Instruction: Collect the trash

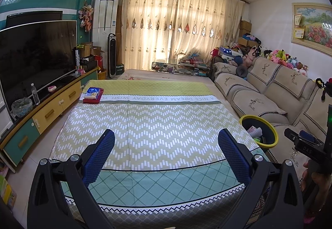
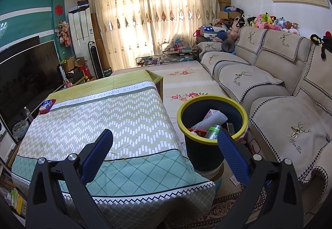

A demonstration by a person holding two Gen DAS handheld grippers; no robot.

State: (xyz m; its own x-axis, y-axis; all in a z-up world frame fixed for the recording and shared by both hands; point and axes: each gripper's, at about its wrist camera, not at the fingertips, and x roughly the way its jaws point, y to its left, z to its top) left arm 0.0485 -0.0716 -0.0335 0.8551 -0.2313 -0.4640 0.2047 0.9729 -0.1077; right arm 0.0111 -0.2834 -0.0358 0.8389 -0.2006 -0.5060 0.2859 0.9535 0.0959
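A dark trash bin with a yellow rim (image 2: pixel 211 102) stands on the floor between the cloth-covered table (image 2: pixel 103 117) and the sofa; it holds several pieces of trash, including a green-capped bottle (image 2: pixel 213 131) and pink and white wrappers (image 2: pixel 213 117). The bin also shows in the left wrist view (image 1: pixel 259 119). My right gripper (image 2: pixel 165 135) is open and empty, above the table's near right corner, its right finger in front of the bin. My left gripper (image 1: pixel 166 135) is open and empty over the table (image 1: pixel 166 117). A red and blue tissue pack (image 1: pixel 93 94) lies at the table's far left.
A beige sofa (image 2: pixel 280 92) runs along the right, with plush toys on its back. A TV (image 1: pixel 35 56) on a low cabinet with a water bottle (image 1: pixel 35 94) stands on the left. A glass table with clutter (image 1: pixel 180 66) sits by the curtains. The right gripper's body shows at the right edge (image 1: pixel 307 146).
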